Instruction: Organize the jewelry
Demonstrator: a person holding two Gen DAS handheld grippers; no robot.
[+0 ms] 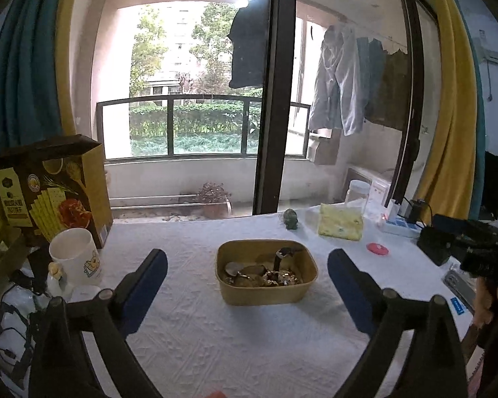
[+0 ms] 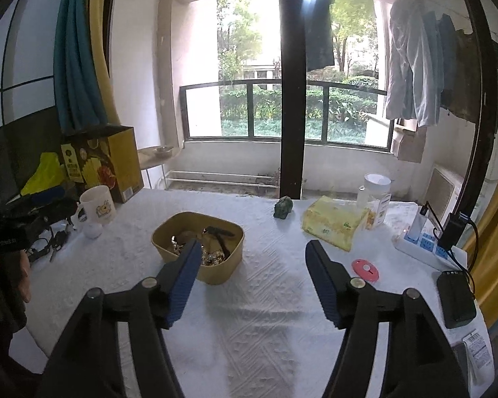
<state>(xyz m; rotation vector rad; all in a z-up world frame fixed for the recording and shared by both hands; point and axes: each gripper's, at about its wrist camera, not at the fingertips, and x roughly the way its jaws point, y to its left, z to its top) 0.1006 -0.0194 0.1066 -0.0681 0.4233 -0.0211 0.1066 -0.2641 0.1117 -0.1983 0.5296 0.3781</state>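
Left wrist view: tan bowl [image 1: 266,273] mid-surface, jewelry [image 1: 265,273] heaped inside with a watch [image 1: 280,258], all unsorted, I judge. Left tool [image 1: 247,267] and right tool [image 2: 250,258] both spread wide, empty. White textured surface [image 1: 215,331]; mug [image 1: 75,256], tissue pack [image 1: 340,222], balcony window [image 1: 199,83] beyond.
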